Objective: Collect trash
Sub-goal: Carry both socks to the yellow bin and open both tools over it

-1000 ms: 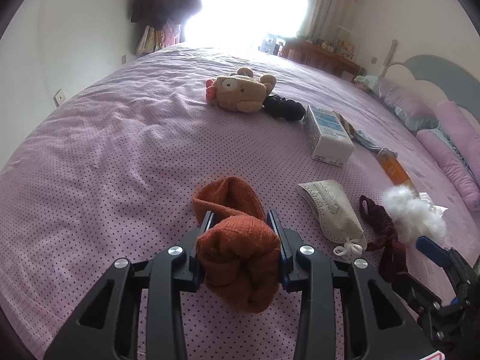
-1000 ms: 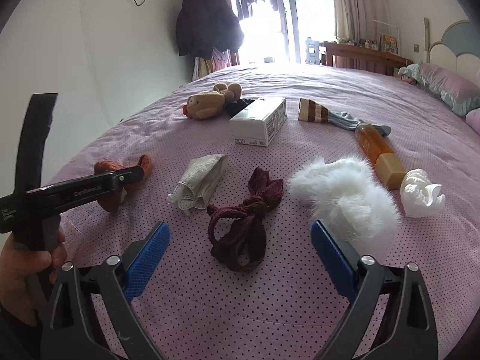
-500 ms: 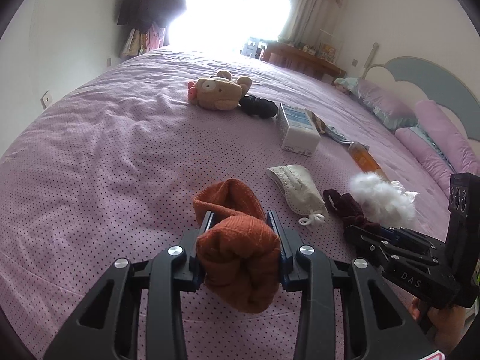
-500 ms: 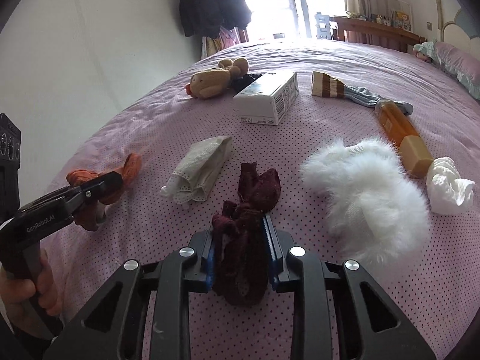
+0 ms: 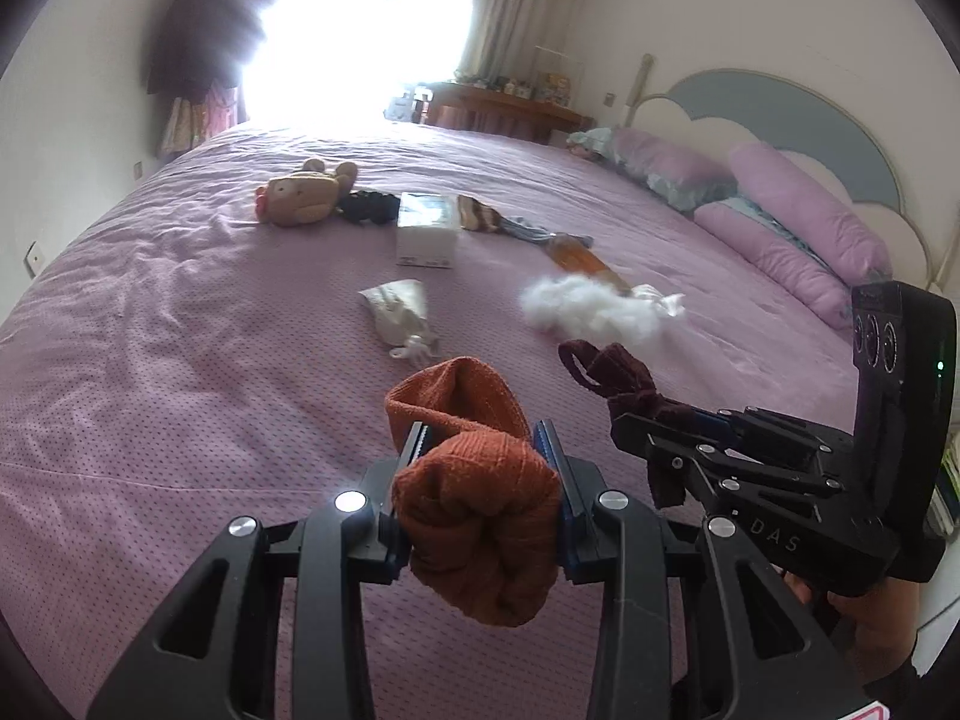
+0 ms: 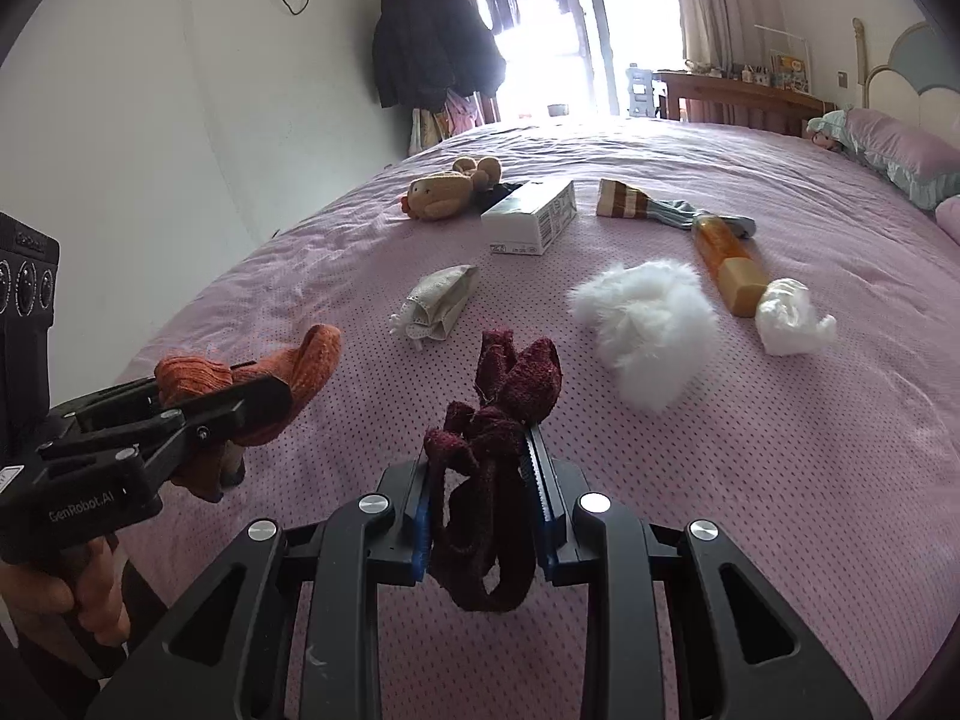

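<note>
**Both grippers hold socks above the bed**

The left gripper (image 5: 483, 447) is clamped on a rolled orange sock (image 5: 477, 516), lifted over the purple bedspread (image 5: 180, 360). The right gripper (image 6: 480, 480) pinches a dark maroon sock (image 6: 489, 480). A face mask (image 6: 441, 303), white fluff (image 6: 651, 324) and crumpled tissue (image 6: 789, 318) lie beyond.

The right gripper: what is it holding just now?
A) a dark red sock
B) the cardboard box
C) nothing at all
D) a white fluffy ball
A: the right gripper is shut on the dark red sock, raised above the bed; the white fluffy ball lies untouched beyond.
</note>
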Demonstrator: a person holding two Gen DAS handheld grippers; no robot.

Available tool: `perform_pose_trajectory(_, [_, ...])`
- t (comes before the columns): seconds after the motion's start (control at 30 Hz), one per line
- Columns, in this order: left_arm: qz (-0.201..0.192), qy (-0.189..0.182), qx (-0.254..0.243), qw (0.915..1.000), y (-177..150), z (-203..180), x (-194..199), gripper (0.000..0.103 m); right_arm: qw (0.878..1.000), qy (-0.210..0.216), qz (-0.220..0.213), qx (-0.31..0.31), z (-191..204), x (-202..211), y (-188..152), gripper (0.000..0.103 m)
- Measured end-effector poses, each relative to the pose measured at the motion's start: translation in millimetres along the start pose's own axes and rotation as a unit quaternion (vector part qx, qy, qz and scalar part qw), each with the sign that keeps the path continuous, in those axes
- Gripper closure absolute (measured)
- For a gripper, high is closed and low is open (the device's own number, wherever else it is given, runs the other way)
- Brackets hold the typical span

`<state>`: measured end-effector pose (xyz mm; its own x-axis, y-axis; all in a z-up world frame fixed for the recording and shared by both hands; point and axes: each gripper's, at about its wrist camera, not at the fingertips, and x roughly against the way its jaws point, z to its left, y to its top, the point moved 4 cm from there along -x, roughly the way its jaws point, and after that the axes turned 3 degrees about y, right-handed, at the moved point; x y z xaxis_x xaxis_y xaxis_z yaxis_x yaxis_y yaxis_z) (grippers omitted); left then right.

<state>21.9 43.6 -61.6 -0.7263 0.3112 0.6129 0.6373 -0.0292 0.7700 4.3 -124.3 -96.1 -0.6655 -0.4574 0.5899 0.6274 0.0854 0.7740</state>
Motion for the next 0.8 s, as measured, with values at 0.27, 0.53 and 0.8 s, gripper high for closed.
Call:
perform_pose_trajectory(0.27, [0.028,-0.087,-0.061,0.9940,-21.5,-89.5,-0.6,0.066,0.997,-0.047,-0.017,-0.053,-45.1,75.4,-54.4,0.077])
perform_pose_trajectory(0.53, [0.067,-0.190,-0.145,0.9687,-53.1,-202.0,-17.7,0.067,0.981,-0.135,-0.045,-0.129,-97.9,163.3,-117.2,0.077])
perform_pose_trajectory(0.8, [0.112,-0.276,-0.217,0.9297,-96.5,-299.5,-25.3,0.067,0.944,-0.239,-0.056,-0.219,-137.0,235.0,-183.9,0.077])
